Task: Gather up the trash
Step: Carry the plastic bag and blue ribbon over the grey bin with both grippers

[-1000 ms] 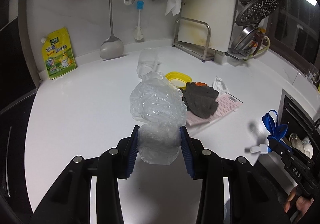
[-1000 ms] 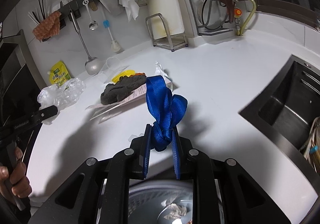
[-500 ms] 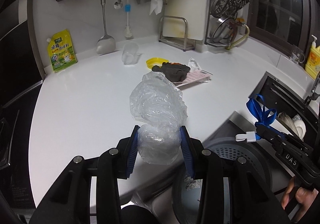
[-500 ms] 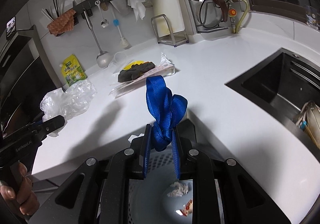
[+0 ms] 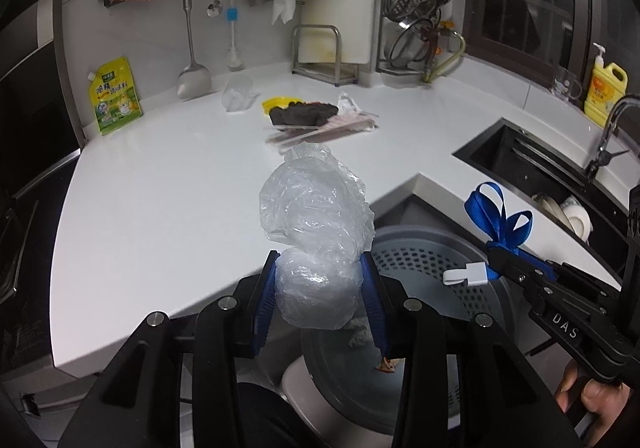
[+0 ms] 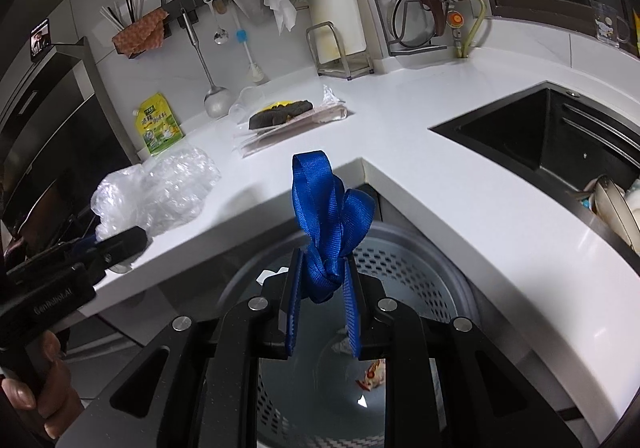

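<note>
Two pieces of trash are held over a grey perforated bin.
A crumpled clear plastic bag is clamped in the left gripper; a knotted blue ribbon is pinched in the right gripper. Behind, a glossy white counter carries what appears to be a dark cloth on packaging.

Yellow detergent pouch leaning on wall; ladle hanging; yellow soap bottle behind sink.
</note>
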The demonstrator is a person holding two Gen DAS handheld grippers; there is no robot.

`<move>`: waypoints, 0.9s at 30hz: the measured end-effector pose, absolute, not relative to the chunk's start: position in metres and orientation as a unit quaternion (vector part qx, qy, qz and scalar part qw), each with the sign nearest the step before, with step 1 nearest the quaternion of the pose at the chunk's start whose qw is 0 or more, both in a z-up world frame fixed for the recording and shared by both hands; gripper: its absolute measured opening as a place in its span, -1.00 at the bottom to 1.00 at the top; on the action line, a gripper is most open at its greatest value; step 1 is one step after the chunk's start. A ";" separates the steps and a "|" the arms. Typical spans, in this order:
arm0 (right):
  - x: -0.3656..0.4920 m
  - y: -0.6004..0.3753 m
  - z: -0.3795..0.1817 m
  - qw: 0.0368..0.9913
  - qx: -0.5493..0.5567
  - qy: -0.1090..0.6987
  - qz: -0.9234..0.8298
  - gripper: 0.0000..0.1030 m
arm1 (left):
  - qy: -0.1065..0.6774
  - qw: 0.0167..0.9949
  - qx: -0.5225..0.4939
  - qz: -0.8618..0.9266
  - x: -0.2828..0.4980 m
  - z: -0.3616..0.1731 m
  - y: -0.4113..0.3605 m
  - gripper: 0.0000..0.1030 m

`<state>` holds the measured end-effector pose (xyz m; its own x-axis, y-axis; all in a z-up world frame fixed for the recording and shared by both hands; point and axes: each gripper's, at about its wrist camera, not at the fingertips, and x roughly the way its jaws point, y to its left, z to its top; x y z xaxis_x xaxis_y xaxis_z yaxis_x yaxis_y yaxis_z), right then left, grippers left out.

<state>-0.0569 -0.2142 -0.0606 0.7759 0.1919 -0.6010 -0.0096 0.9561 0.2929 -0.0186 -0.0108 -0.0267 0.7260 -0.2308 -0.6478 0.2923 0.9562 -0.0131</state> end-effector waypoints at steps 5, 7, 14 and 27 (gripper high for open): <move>-0.073 -0.212 -0.067 0.931 0.130 0.336 0.057 -0.64 | 0.351 0.923 0.050 -0.150 -0.033 -0.038 -0.019 -0.24; -0.079 -0.211 -0.070 0.930 0.129 0.340 0.059 -0.64 | 0.353 0.922 0.048 -0.153 -0.037 -0.041 -0.021 -0.24; -0.092 -0.214 -0.083 0.924 0.133 0.356 0.053 -0.64 | 0.358 0.919 0.055 -0.156 -0.045 -0.052 -0.028 -0.24; -0.095 -0.220 -0.099 0.917 0.139 0.370 0.051 -0.64 | 0.385 0.908 0.054 -0.159 -0.047 -0.075 -0.036 -0.24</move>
